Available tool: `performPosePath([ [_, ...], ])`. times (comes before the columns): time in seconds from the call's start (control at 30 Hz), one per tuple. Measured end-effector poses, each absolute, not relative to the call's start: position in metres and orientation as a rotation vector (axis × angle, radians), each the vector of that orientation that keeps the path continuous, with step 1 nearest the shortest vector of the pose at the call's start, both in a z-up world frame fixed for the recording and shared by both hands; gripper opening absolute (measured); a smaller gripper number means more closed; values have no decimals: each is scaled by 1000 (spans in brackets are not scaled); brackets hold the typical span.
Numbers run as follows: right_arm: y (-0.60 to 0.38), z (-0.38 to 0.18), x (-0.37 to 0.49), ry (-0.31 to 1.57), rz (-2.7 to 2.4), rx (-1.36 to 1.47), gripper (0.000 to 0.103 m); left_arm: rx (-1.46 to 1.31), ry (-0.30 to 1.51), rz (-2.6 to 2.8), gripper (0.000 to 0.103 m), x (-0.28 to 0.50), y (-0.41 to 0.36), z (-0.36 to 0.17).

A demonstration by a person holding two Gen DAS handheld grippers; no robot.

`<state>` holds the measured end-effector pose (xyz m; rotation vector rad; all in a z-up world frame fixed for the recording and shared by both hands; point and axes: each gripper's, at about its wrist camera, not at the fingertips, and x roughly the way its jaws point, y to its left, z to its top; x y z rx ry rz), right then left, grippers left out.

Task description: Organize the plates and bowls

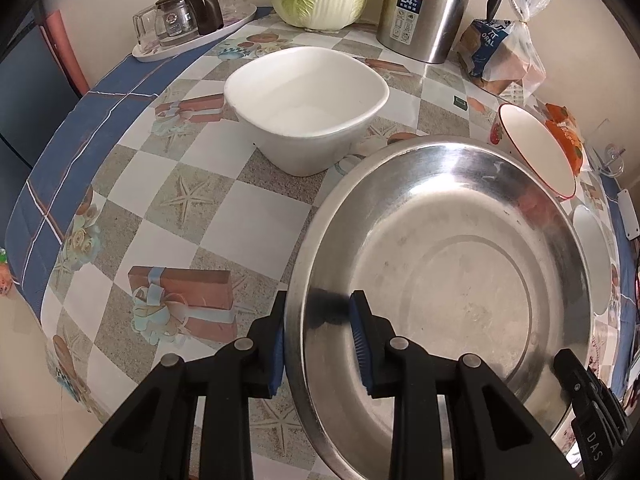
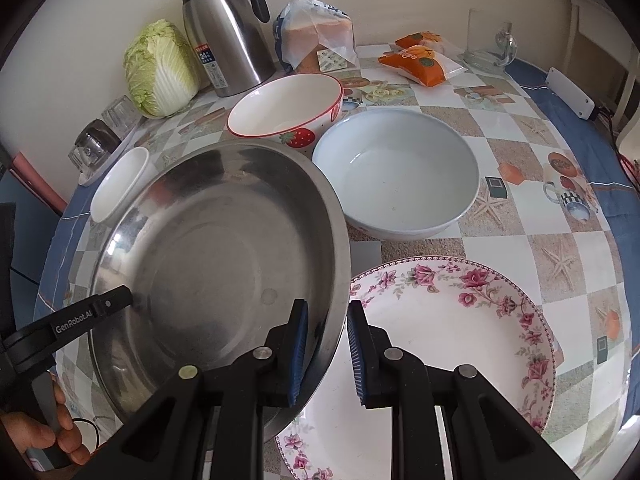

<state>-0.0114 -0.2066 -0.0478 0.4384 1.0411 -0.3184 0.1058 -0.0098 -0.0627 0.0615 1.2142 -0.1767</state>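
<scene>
A large steel basin (image 1: 460, 272) is held between both grippers. My left gripper (image 1: 320, 340) straddles its left rim, jaws still apart, one pad inside and one outside. My right gripper (image 2: 328, 352) straddles the right rim of the basin (image 2: 216, 256) the same way, with a gap on the outer side. The basin overlaps a floral plate (image 2: 460, 344). A white square bowl (image 1: 306, 106) sits ahead of the left gripper. A strawberry bowl (image 2: 284, 106) and a pale blue bowl (image 2: 396, 176) sit beyond the basin.
A steel thermos jug (image 2: 224, 28), a cabbage (image 2: 160, 68), a bread bag (image 2: 316, 36), orange snack packs (image 2: 420, 60) and a glass mug (image 2: 486, 40) stand along the table's back. A tray of upturned glasses (image 1: 192, 20) is at the back left. A white power strip (image 2: 570, 94) lies at the right edge.
</scene>
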Motion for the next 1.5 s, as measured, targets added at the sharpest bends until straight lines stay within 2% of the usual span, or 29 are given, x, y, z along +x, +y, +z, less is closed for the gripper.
performPosePath([
  [0.7, -200, -35, -5, 1047, -309, 380, 24, 52, 1180, -157, 32, 105, -6, -53],
  [0.73, -201, -32, -5, 1041, -313, 378, 24, 52, 1177, -157, 33, 104, -6, -51],
  [0.8, -201, -27, -6, 1031, -318, 378, 24, 48, 1169, -161, 46, 103, -6, -48],
  [0.87, -201, -21, -6, 1021, -323, 367, 24, 40, 1161, -171, 50, 102, -6, -43],
  [0.93, -199, -16, -5, 1011, -335, 349, 29, 41, 1153, -177, 58, 101, -7, -40],
  [1.0, -198, -13, -5, 1003, -348, 333, 48, 50, 1142, -176, 71, 100, -8, -37],
  [1.07, -198, -11, -6, 993, -357, 321, 56, 63, 1133, -175, 72, 100, -9, -34],
  [1.13, -198, -9, -6, 987, -358, 313, 59, 77, 1131, -172, 76, 99, -10, -33],
  [1.2, -198, -9, -5, 984, -357, 310, 69, 90, 1127, -170, 82, 98, -10, -33],
  [1.3, -198, -9, -5, 976, -350, 315, 77, 114, 1122, -163, 86, 98, -11, -34],
  [1.5, -197, -10, -5, 972, -355, 299, 94, 127, 1109, -136, 90, 98, -10, -35],
])
